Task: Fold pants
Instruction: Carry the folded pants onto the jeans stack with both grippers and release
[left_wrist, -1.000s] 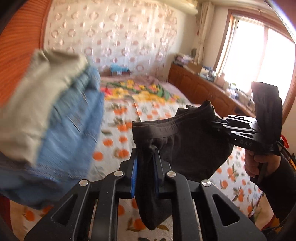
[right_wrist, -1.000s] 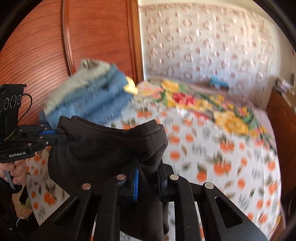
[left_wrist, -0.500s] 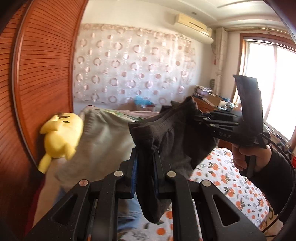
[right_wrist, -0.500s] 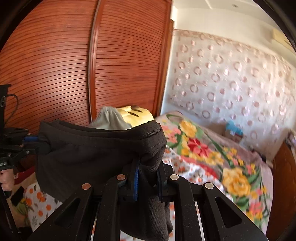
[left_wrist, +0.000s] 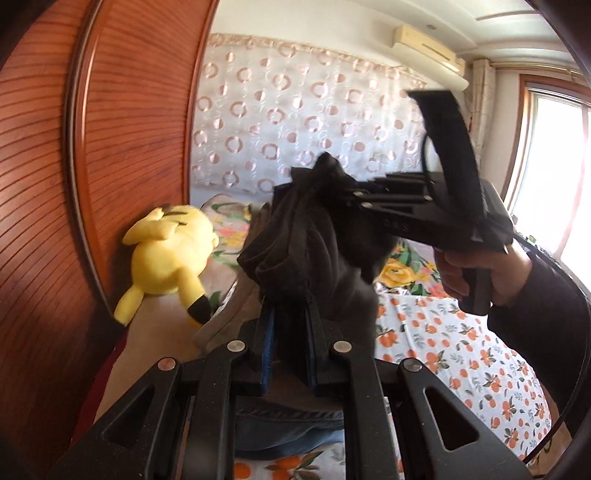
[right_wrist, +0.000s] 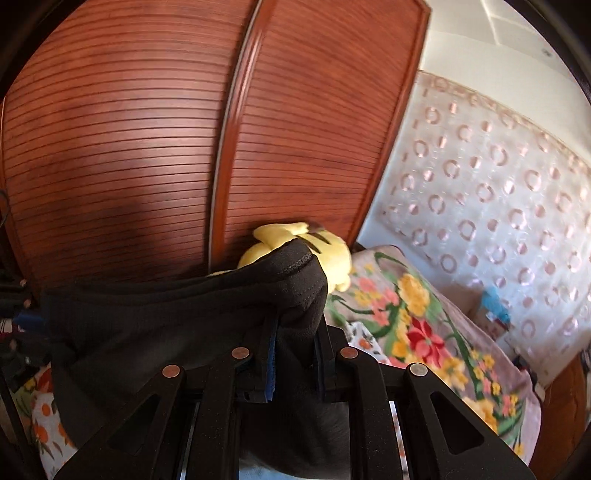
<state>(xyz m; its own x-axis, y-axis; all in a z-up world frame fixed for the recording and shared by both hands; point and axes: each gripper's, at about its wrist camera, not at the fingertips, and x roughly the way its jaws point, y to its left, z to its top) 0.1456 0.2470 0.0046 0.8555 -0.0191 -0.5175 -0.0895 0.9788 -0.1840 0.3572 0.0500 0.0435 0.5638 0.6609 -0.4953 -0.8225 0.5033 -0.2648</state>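
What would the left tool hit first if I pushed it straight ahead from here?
Probably the right tool, which is shut on the same black pants just ahead of the left tool. The bunched cloth between them would crumple first. Depth is unclear; the yellow plush toy sits off to the left of that line.

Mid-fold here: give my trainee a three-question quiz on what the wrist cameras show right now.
1. True or false: both grippers are shut on the dark pants.
2. Which toy lies by the wooden wardrobe? A) yellow plush B) red ball C) toy car
3. Fill in: the bedsheet is printed with small ____ fruit.

Key: 1 true, the left gripper and right gripper both clamp cloth. 2 A, the yellow plush. 3 orange.
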